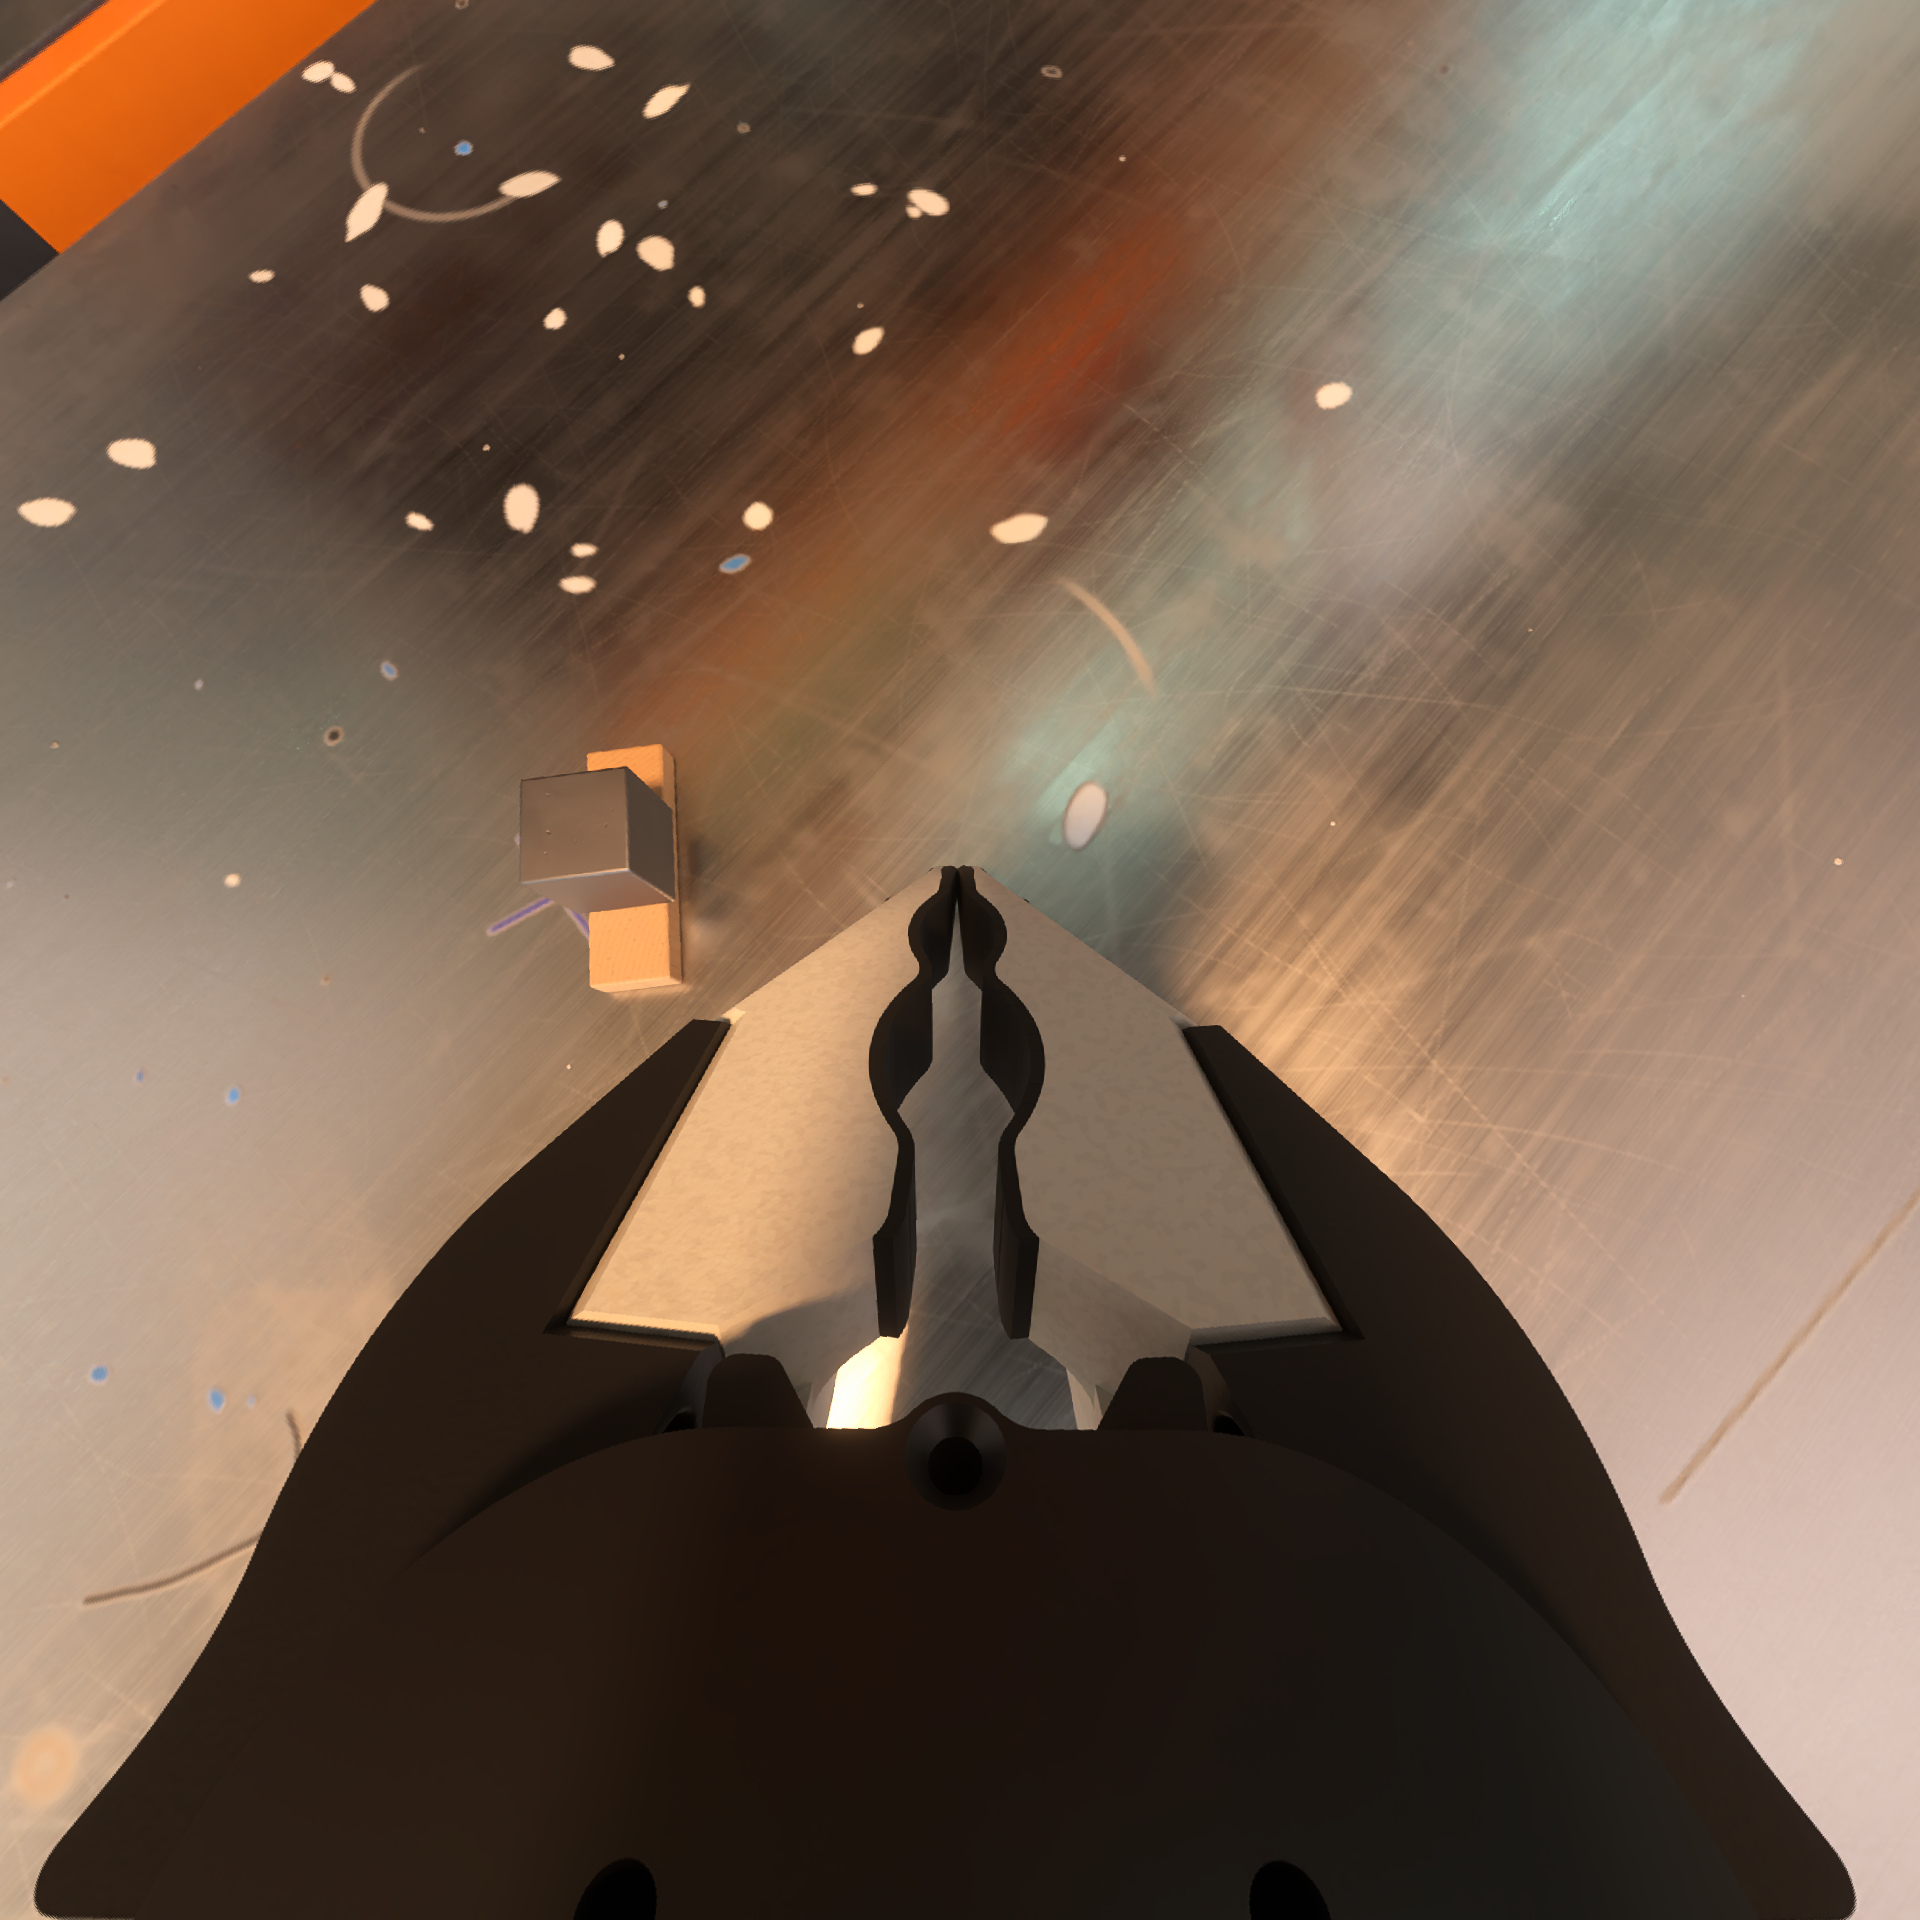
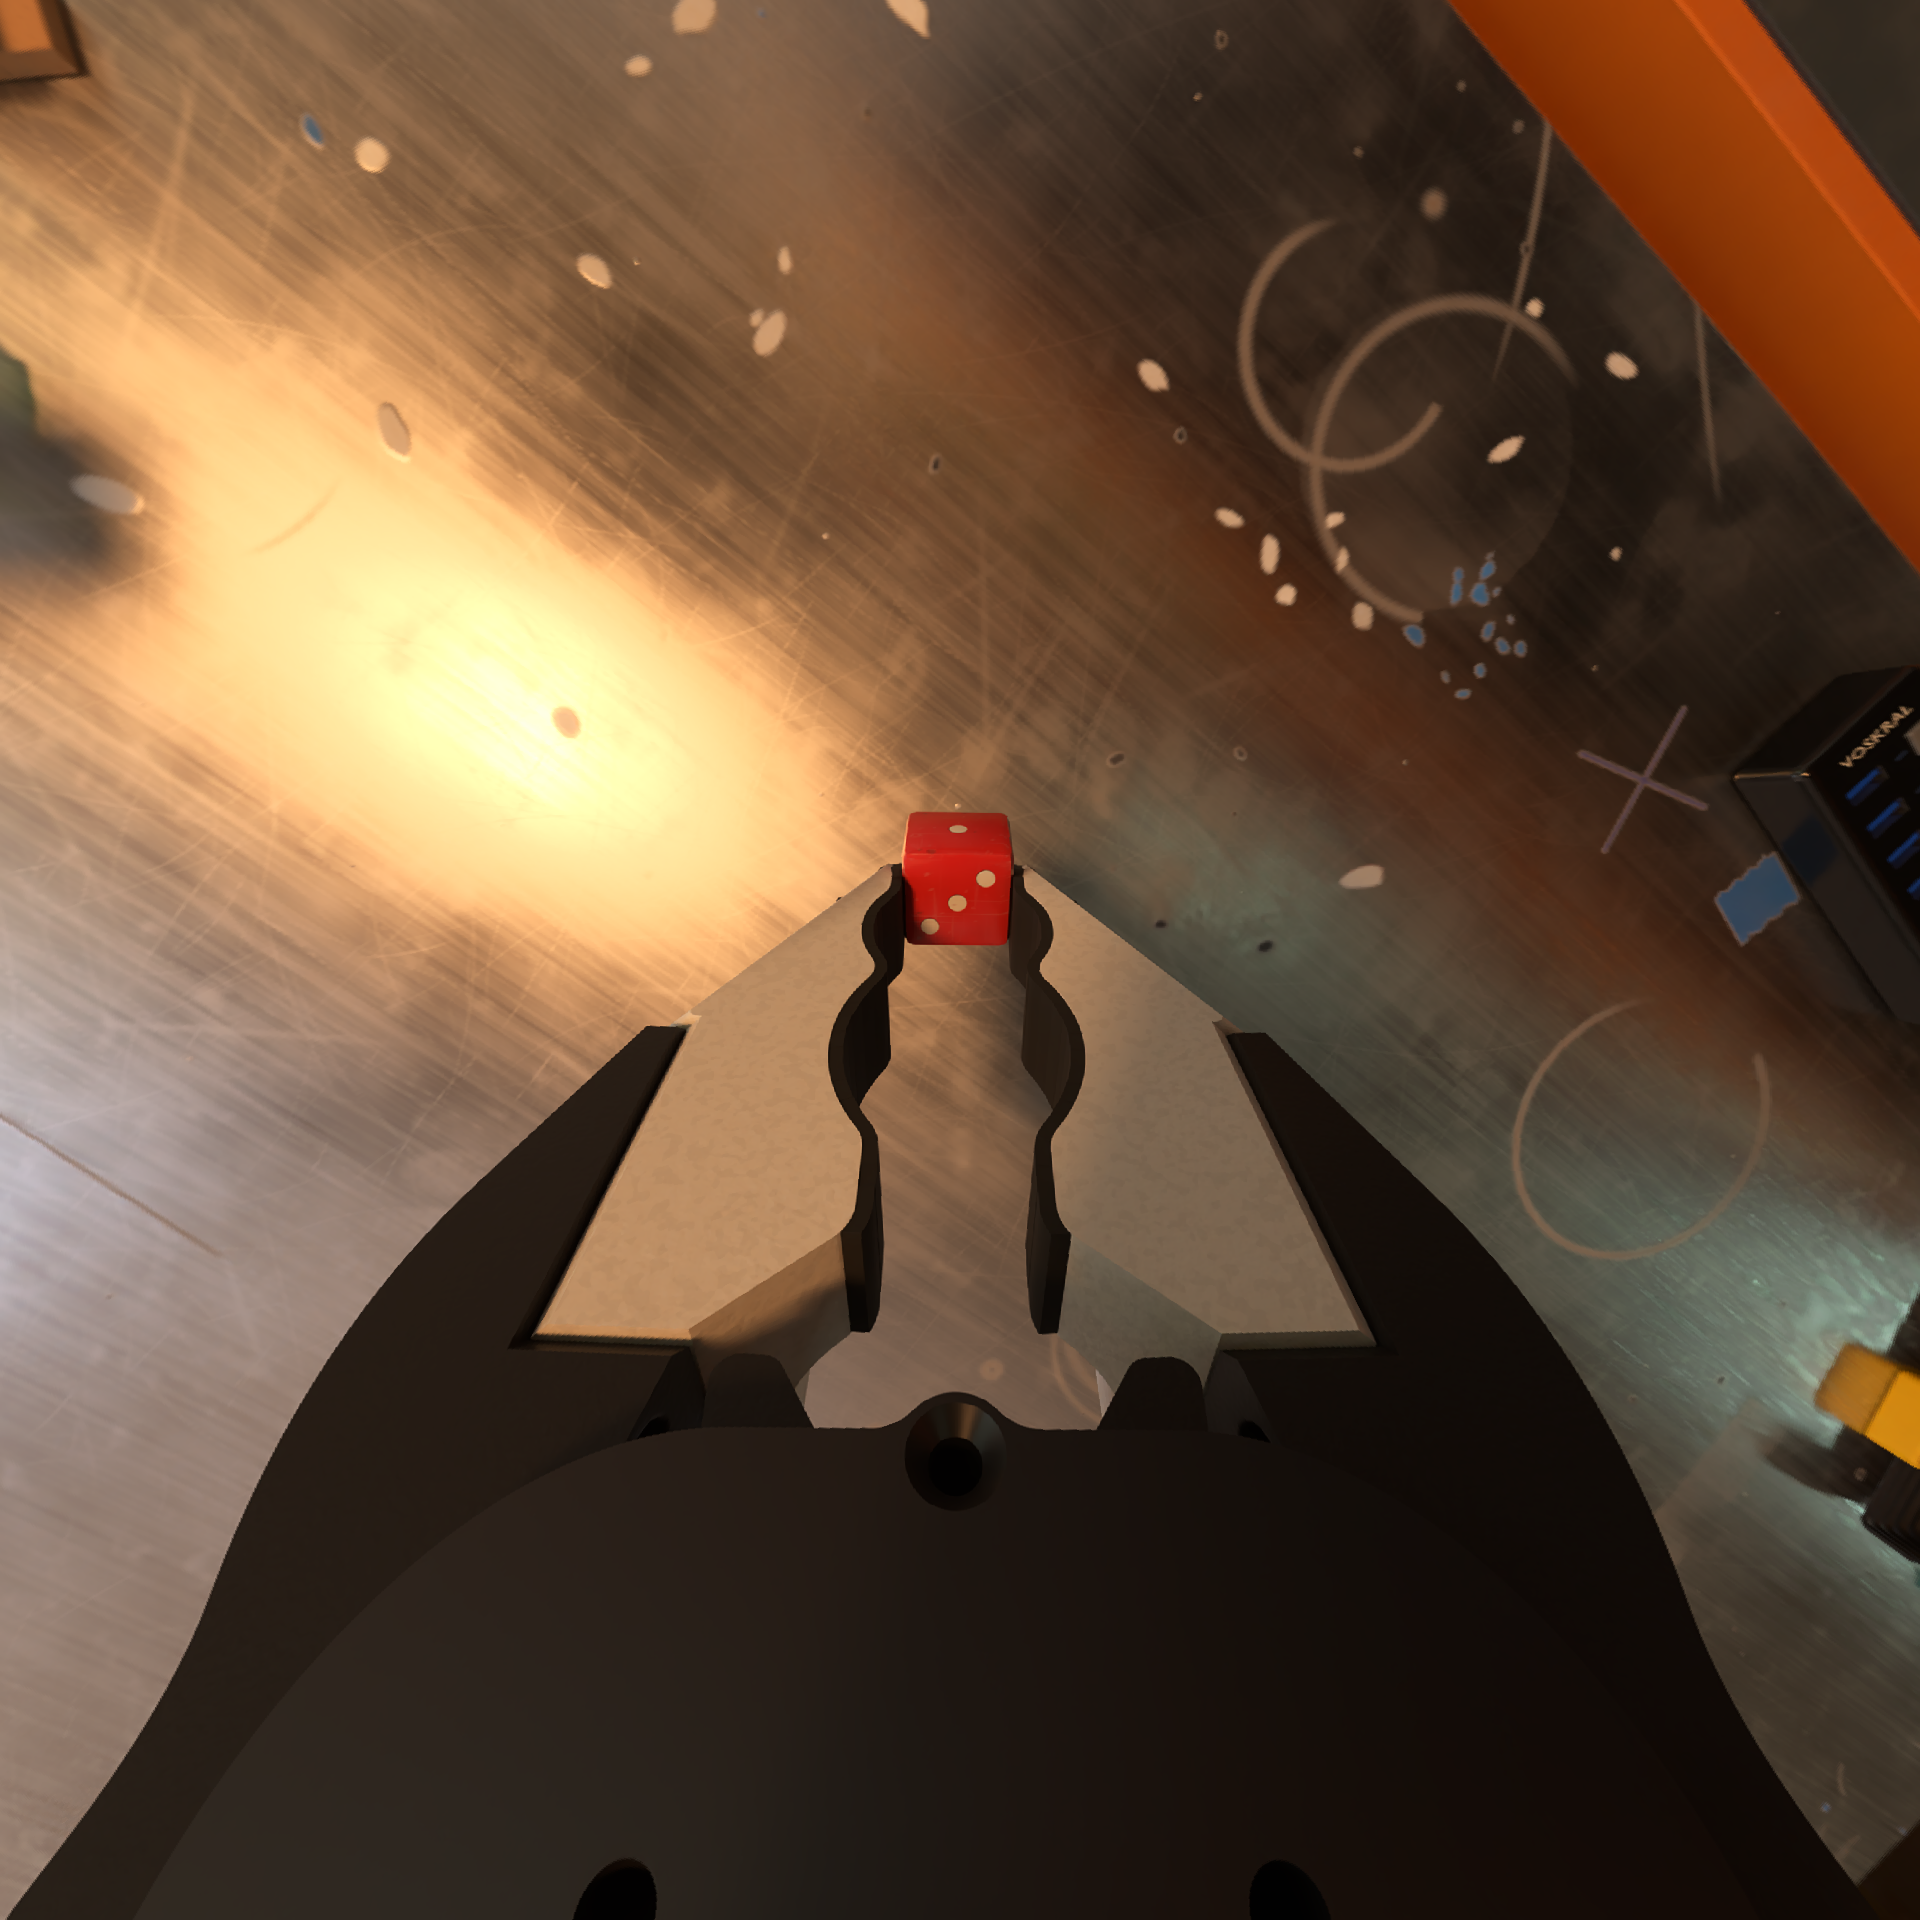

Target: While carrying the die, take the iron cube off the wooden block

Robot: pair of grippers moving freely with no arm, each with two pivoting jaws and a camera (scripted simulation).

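In the left wrist view a grey iron cube [image 1: 594, 836] rests on a pale wooden block [image 1: 636, 943] that lies flat on the scratched metal table. The cube overhangs the block's left side. My left gripper [image 1: 956, 878] is shut and empty, above the table and to the right of the block. In the right wrist view my right gripper [image 2: 956, 883] is shut on a red die [image 2: 956, 878] with white pips, held at the fingertips above the table. The cube and block do not show in the right wrist view.
An orange rail runs along the table's edge, at top left in the left wrist view [image 1: 156, 104] and at top right in the right wrist view [image 2: 1714, 156]. A black box with blue ports [image 2: 1860, 831] and a yellow-and-black object [image 2: 1870, 1423] lie at the right.
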